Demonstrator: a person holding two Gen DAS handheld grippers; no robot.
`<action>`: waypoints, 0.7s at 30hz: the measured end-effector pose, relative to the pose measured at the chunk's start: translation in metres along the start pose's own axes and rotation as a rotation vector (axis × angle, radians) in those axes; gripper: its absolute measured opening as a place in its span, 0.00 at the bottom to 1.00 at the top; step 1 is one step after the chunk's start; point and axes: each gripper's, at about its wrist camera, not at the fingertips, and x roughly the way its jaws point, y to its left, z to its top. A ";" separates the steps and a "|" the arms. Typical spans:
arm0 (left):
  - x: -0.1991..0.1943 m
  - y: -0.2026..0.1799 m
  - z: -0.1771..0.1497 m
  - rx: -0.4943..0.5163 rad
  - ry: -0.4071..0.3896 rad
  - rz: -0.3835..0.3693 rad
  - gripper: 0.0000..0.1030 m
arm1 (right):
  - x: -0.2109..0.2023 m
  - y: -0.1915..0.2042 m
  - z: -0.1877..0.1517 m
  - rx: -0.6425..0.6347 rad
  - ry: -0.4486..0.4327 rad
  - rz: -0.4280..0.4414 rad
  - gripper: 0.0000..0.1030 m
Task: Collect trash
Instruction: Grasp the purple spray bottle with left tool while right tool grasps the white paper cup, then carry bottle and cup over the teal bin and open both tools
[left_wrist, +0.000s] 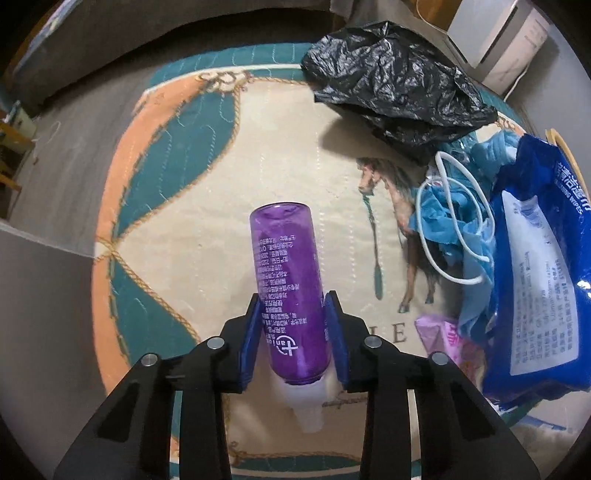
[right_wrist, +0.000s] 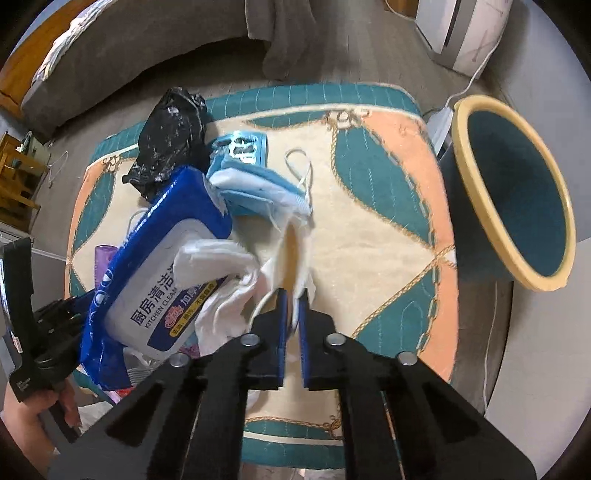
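Note:
My left gripper (left_wrist: 293, 306) is shut on a purple spray bottle (left_wrist: 286, 280) with a white cap, held above the patterned mat (left_wrist: 177, 236). To its right lie a blue wet-wipes pack (left_wrist: 532, 273), a crumpled blue face mask (left_wrist: 454, 221) and a black plastic bag (left_wrist: 399, 81). My right gripper (right_wrist: 292, 295) is shut on a blurred white tissue or mask strip (right_wrist: 295, 254) above the mat (right_wrist: 369, 236). The wipes pack (right_wrist: 159, 266), white tissues (right_wrist: 221, 295), a blue mask (right_wrist: 255, 188) and the black bag (right_wrist: 170, 140) lie to its left.
A teal bin with a yellow rim (right_wrist: 513, 192) lies tilted at the mat's right edge. A white appliance (right_wrist: 461, 33) with a cable stands behind. A grey sofa (right_wrist: 147, 48) runs along the back. The left gripper (right_wrist: 40, 325) shows at the lower left.

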 end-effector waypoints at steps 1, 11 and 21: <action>-0.002 0.000 0.001 -0.004 -0.010 0.005 0.34 | -0.003 -0.002 0.001 0.004 -0.012 0.000 0.03; -0.050 0.003 0.016 -0.021 -0.210 0.033 0.33 | -0.047 -0.030 0.015 0.060 -0.149 -0.007 0.03; -0.108 -0.017 0.026 0.057 -0.403 -0.005 0.32 | -0.085 -0.062 0.029 0.125 -0.286 0.016 0.03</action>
